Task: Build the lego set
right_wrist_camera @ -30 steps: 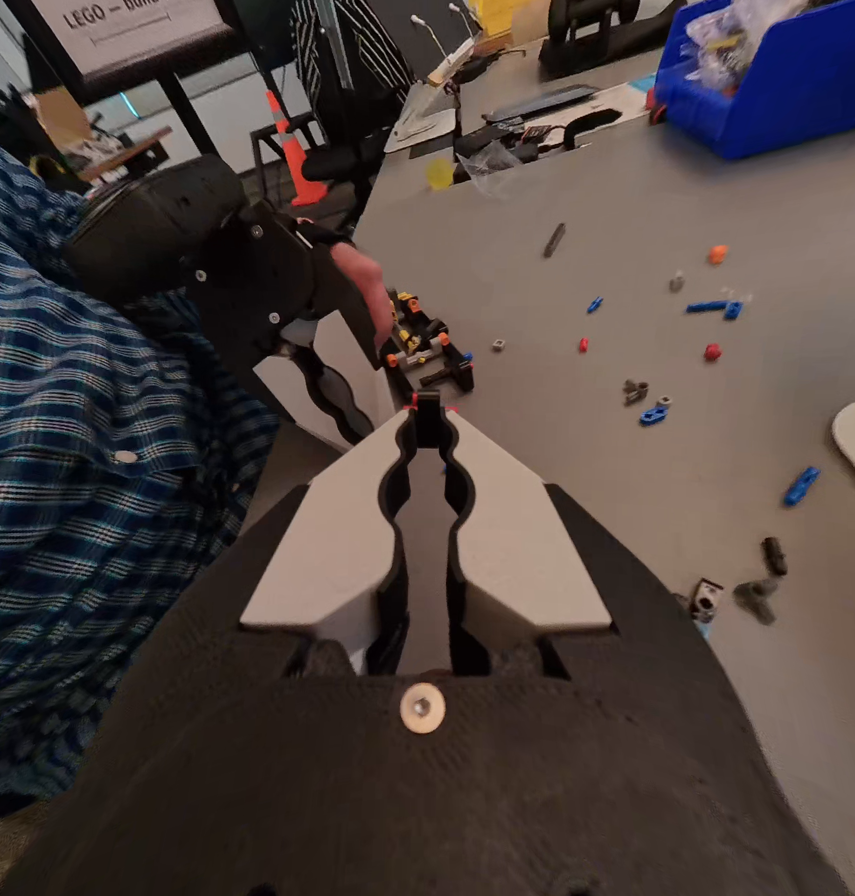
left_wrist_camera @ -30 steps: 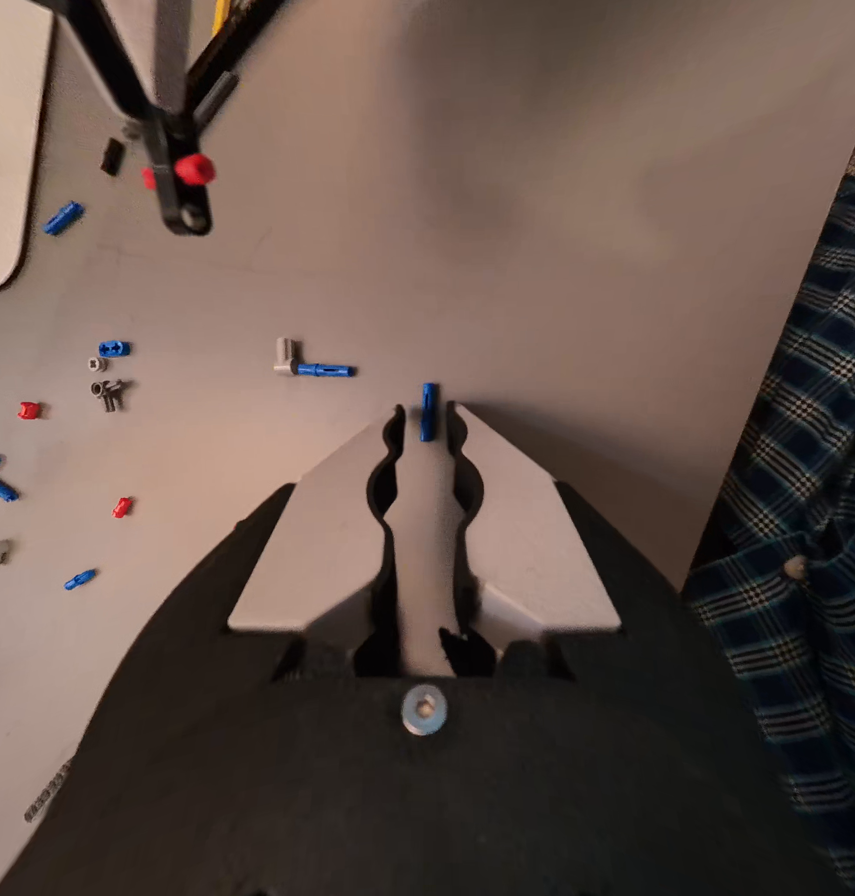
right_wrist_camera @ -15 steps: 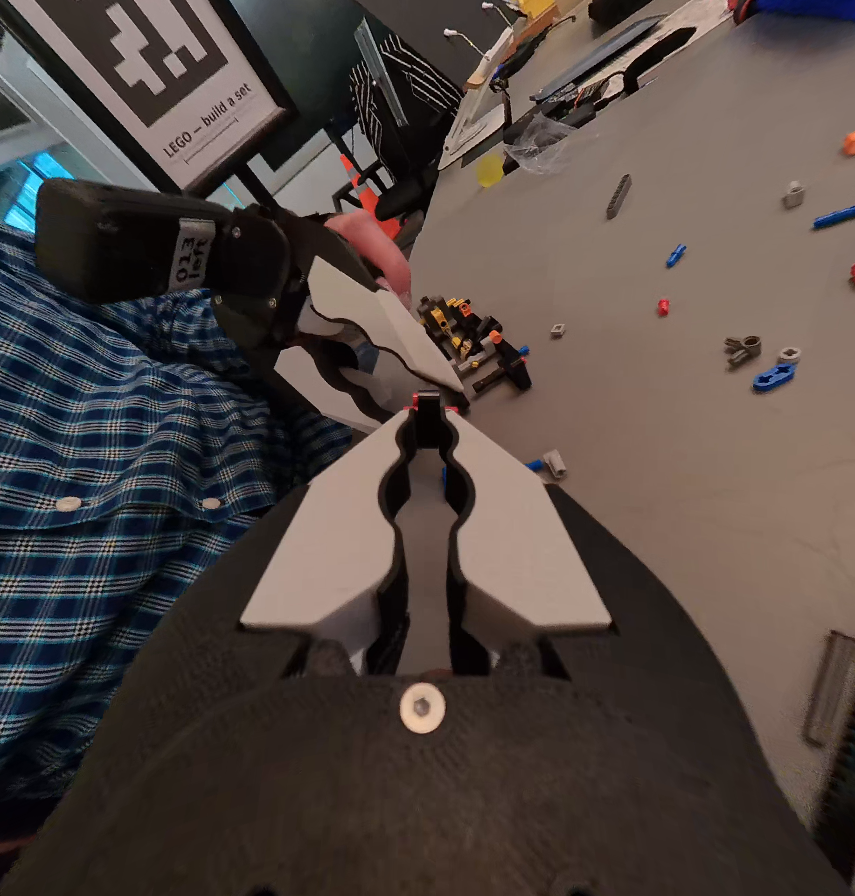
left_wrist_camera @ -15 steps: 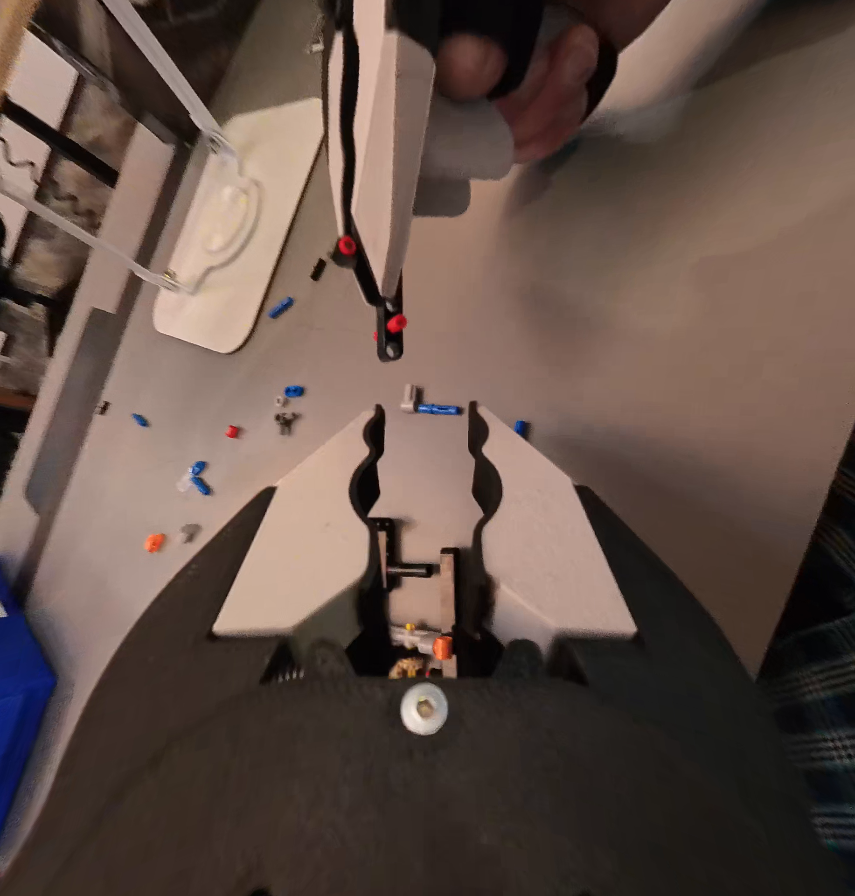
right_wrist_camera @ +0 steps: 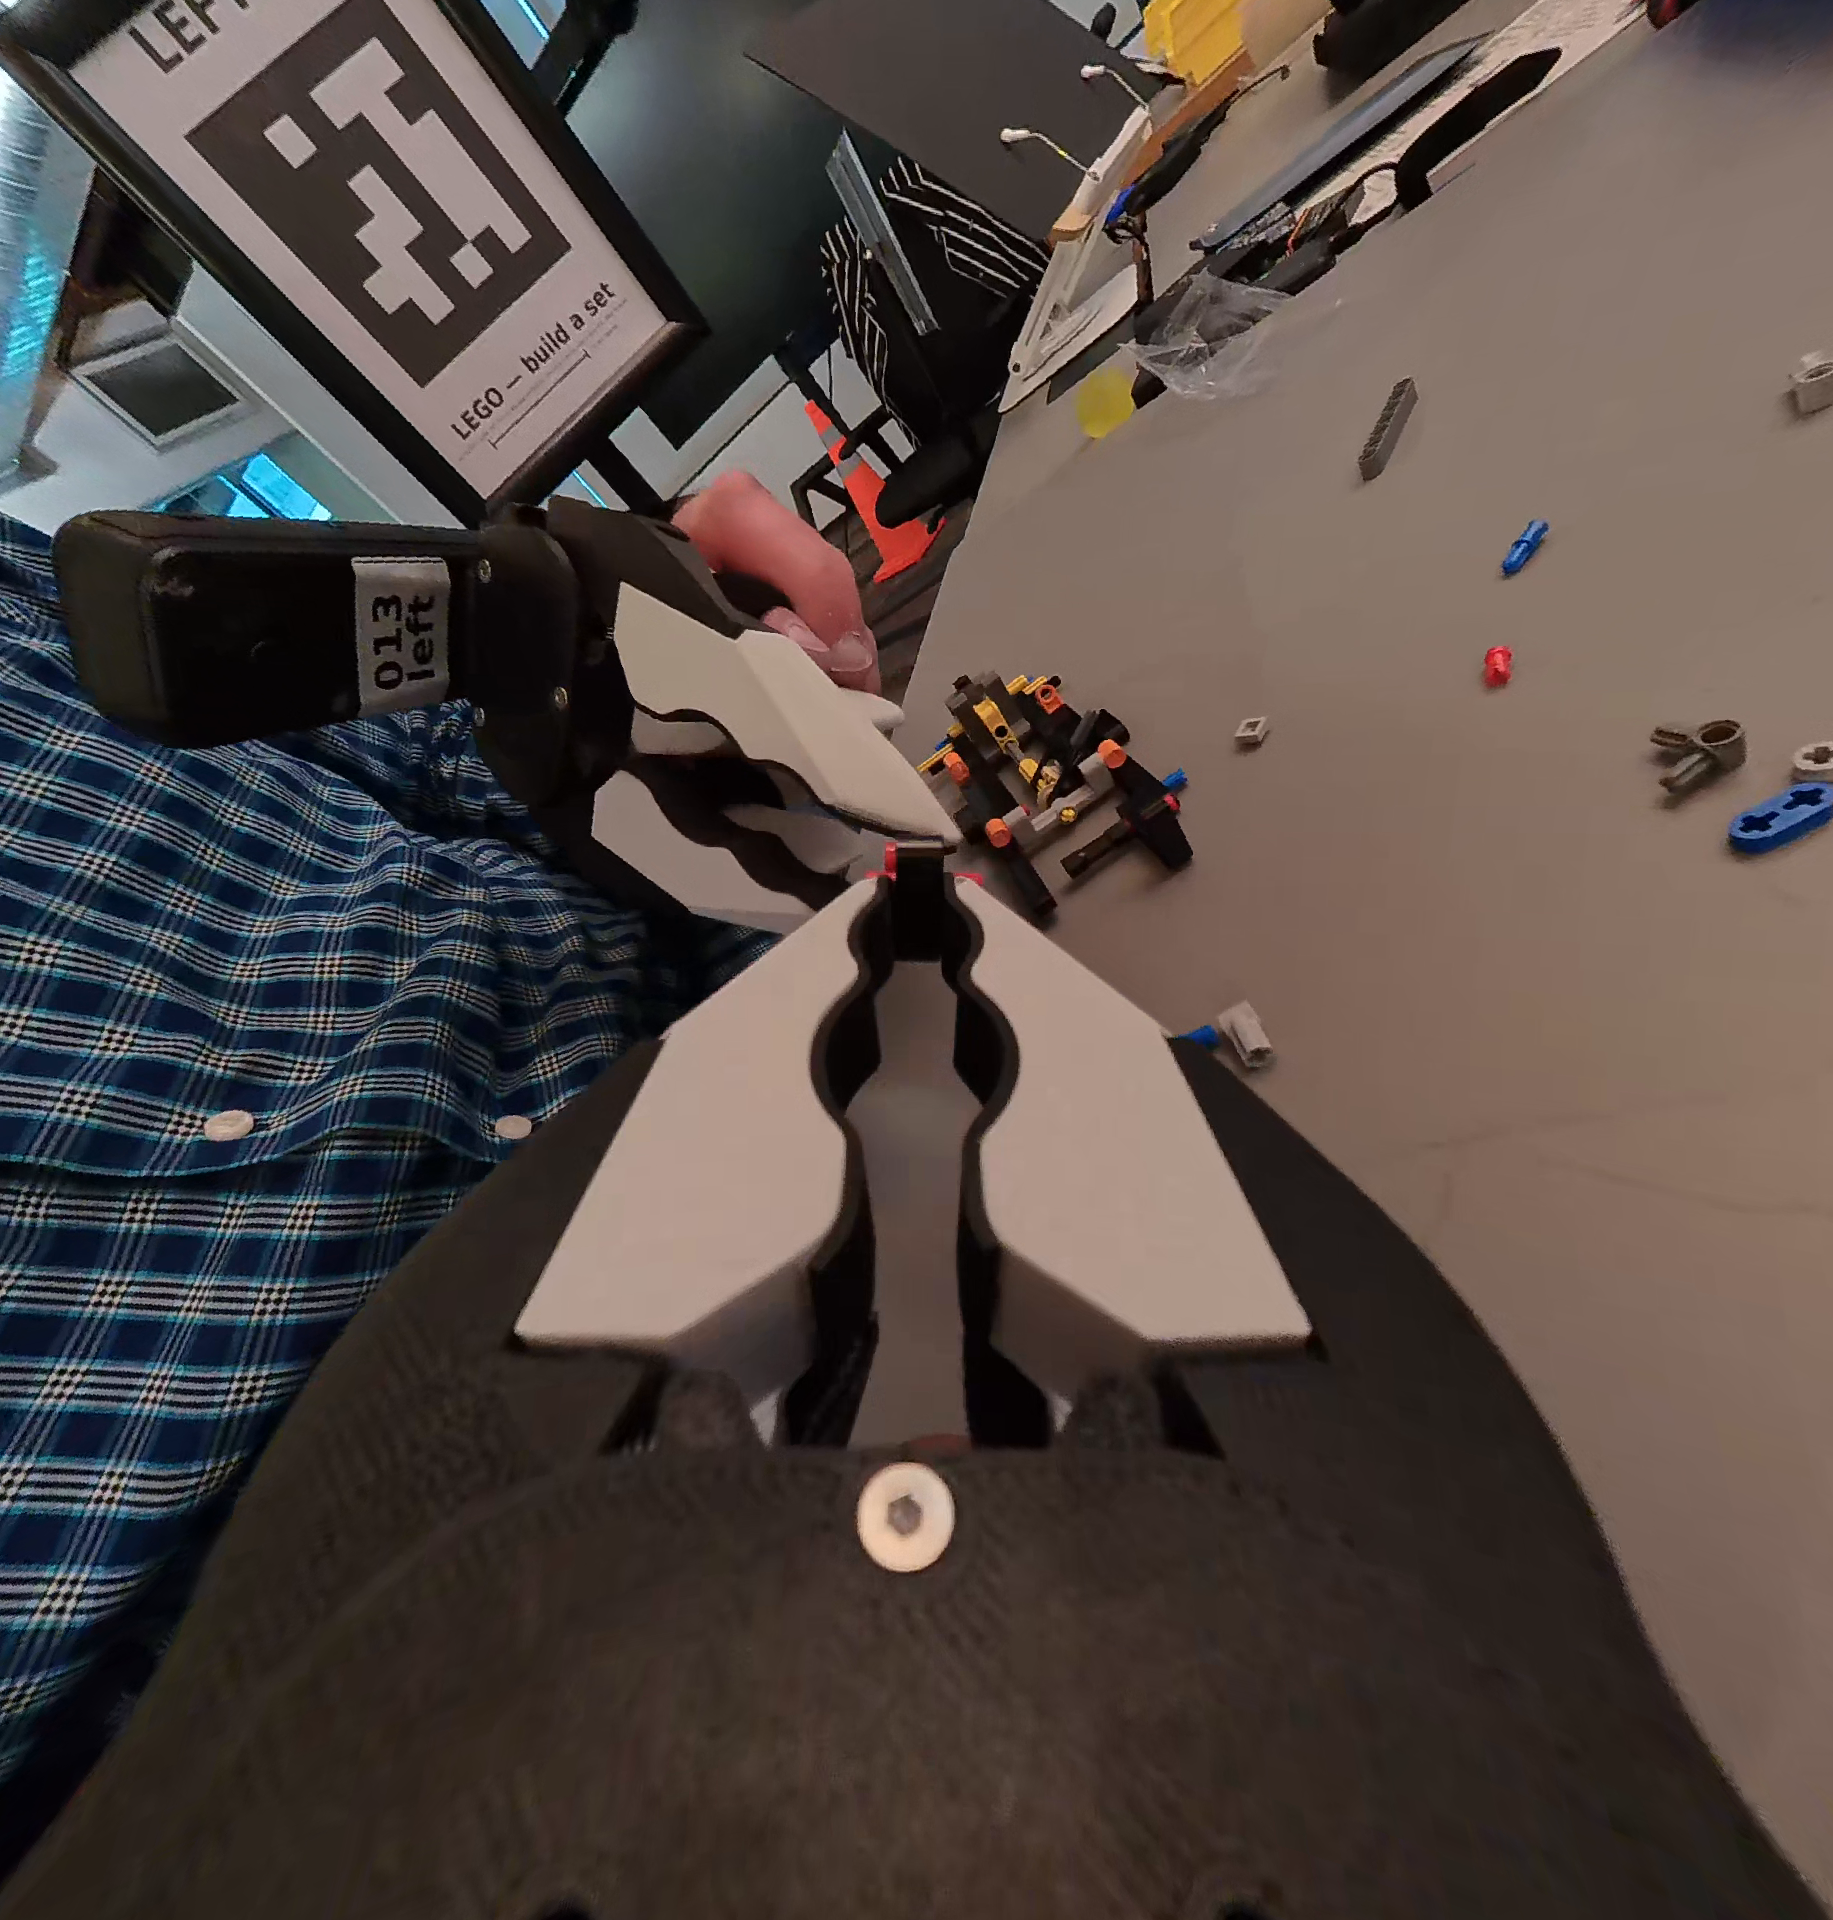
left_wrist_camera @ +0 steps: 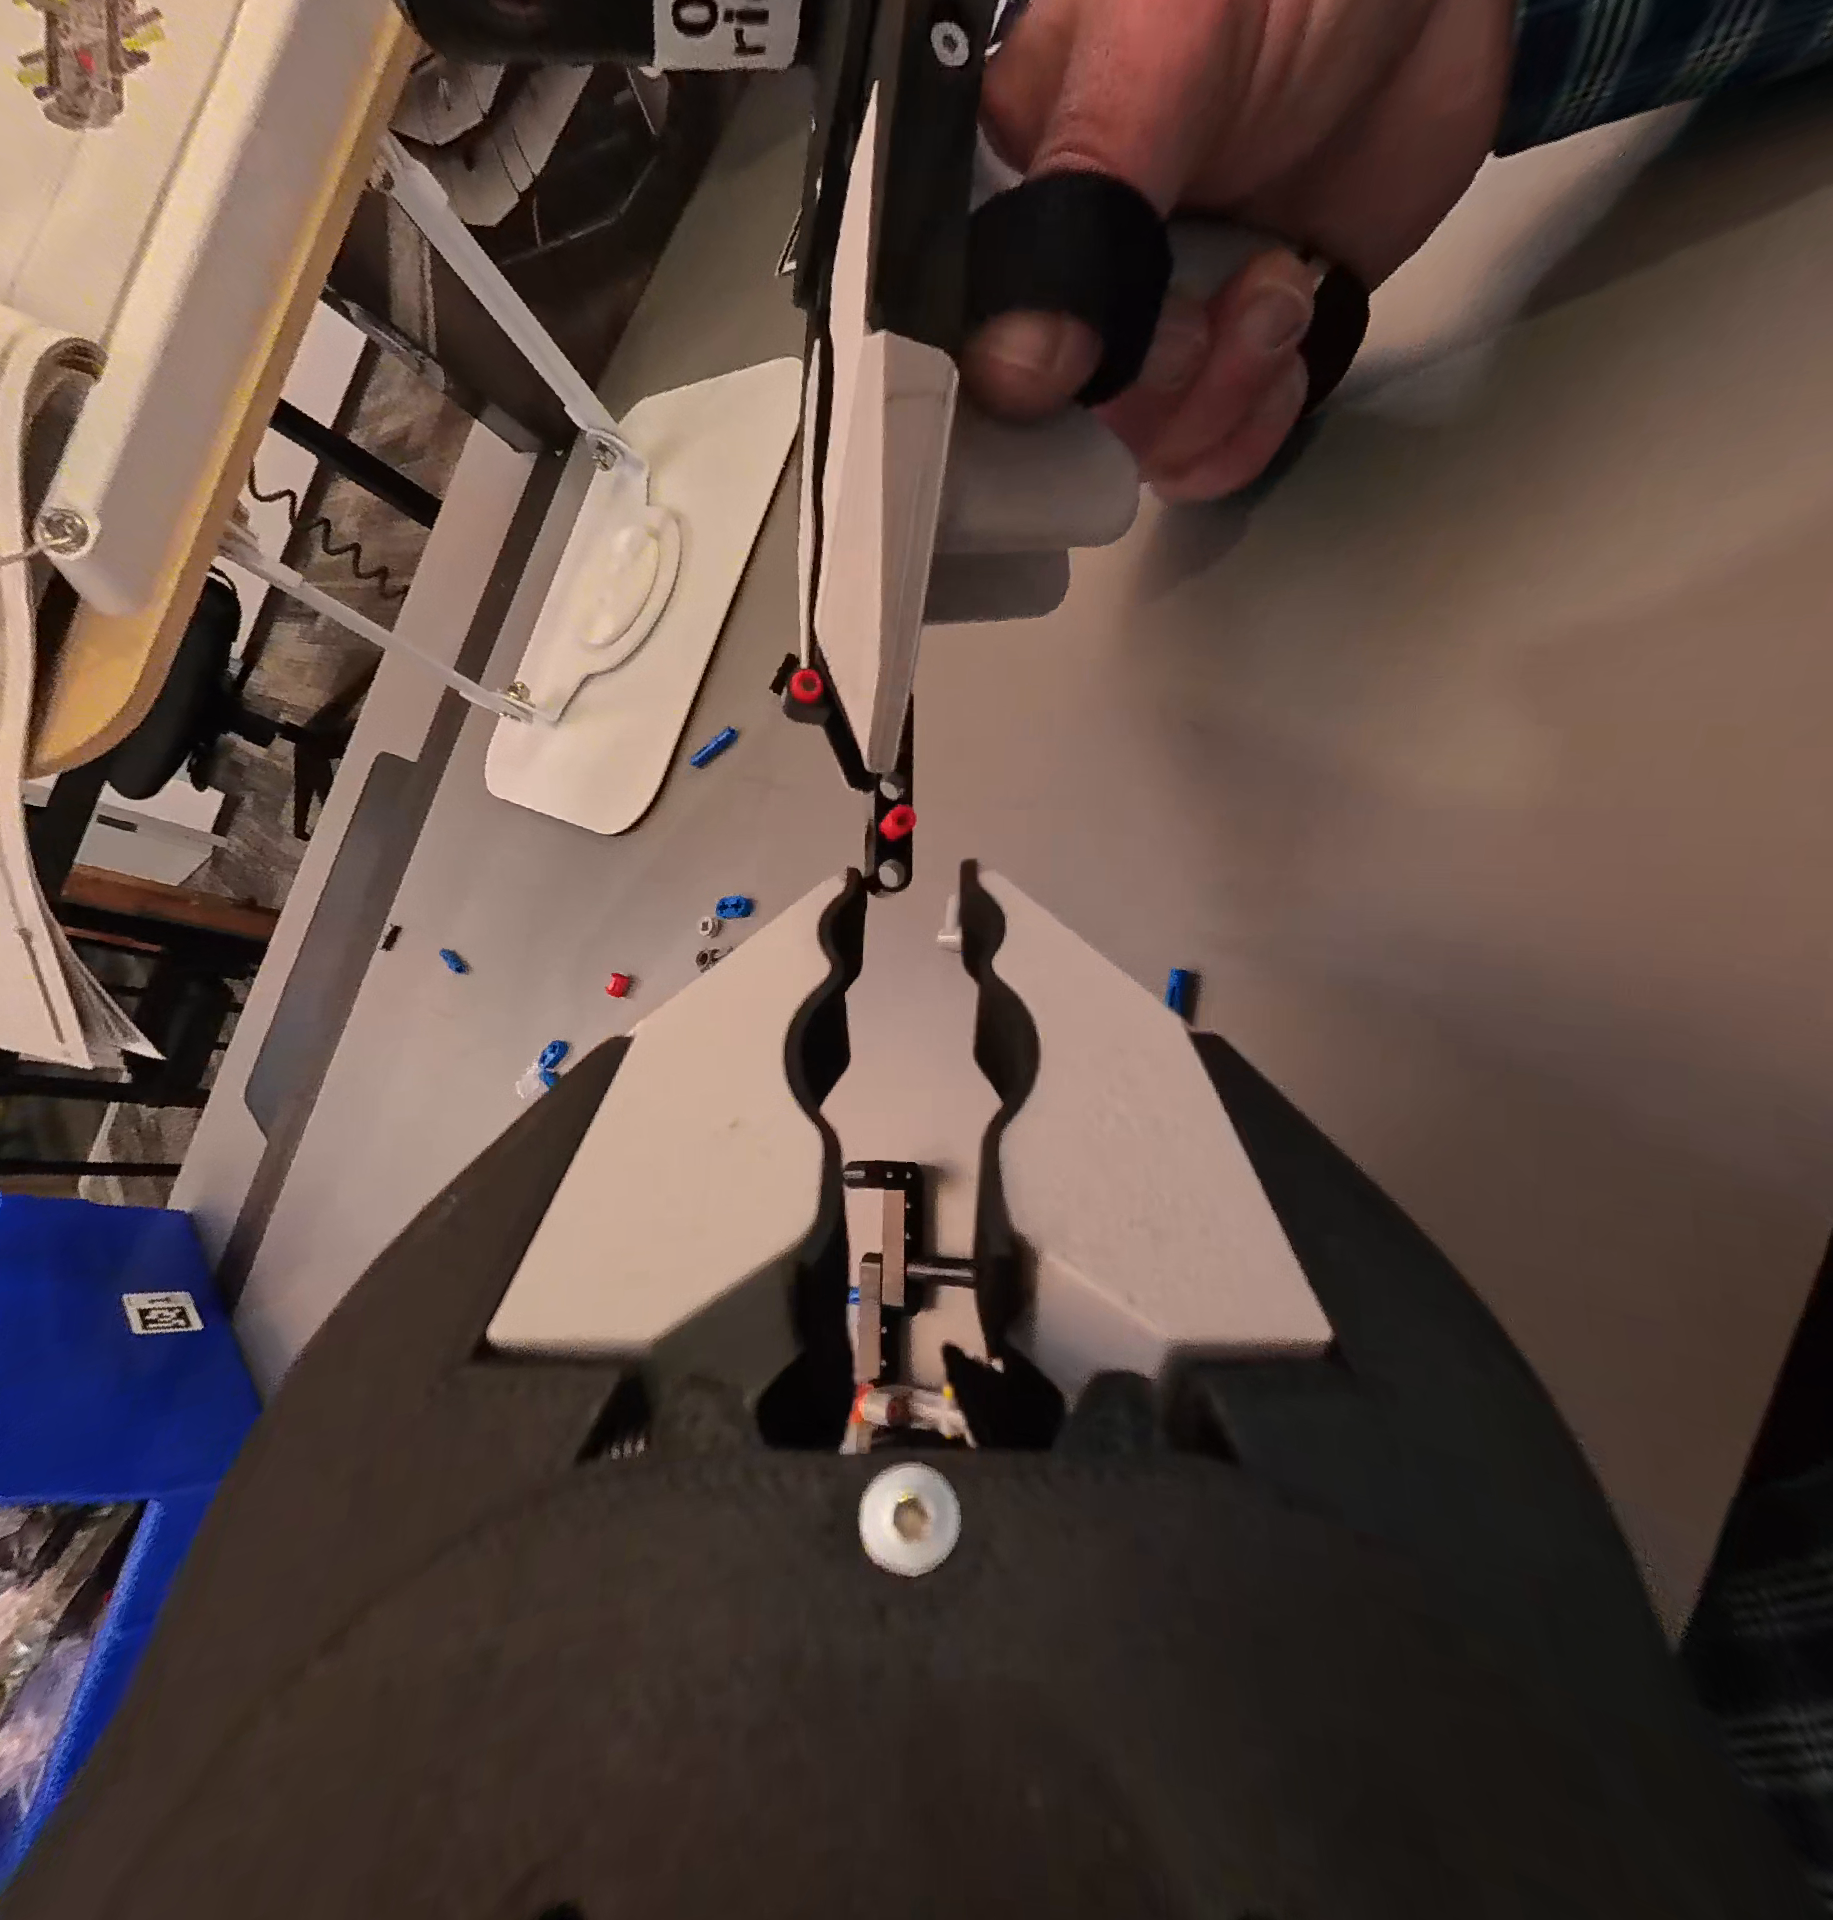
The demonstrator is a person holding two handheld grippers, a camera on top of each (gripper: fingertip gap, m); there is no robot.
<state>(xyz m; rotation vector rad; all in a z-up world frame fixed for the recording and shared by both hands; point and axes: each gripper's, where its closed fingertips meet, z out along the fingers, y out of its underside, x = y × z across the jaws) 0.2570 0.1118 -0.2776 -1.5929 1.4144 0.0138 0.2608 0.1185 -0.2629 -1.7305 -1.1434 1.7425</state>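
My right gripper [right_wrist_camera: 917, 899] is shut on a black beam [right_wrist_camera: 917, 920] with red pins. In the left wrist view it [left_wrist_camera: 884, 743] comes down from above, and the beam [left_wrist_camera: 888, 868] hangs from its tip, with its lower end at my left gripper's [left_wrist_camera: 912, 883] left fingertip. My left gripper is open and empty. It [right_wrist_camera: 891, 821] also shows in the right wrist view, its tip just above the beam. The part-built black, yellow and orange model [right_wrist_camera: 1057, 790] lies on the grey table [right_wrist_camera: 1514, 1039], and shows between the left fingers [left_wrist_camera: 896, 1278].
Loose parts lie scattered: a blue pin [left_wrist_camera: 1180, 987], a grey connector with a blue pin [right_wrist_camera: 1239, 1034], a blue flat piece [right_wrist_camera: 1783, 816], a red pin [right_wrist_camera: 1497, 665], a grey beam [right_wrist_camera: 1388, 428]. A white board [left_wrist_camera: 631, 623] and a blue bin [left_wrist_camera: 91, 1340] stand to the left. A person in a plaid shirt [right_wrist_camera: 216, 1039] is close. My two grippers' fingertips are within a few centimetres of each other. The blue flat piece [right_wrist_camera: 1783, 816] is about 15 centimeters from both grippers' fingertips.
My left gripper let go of the blue pin, opened and lifted over the model. The right gripper brought the black beam down to the left gripper's fingertips.
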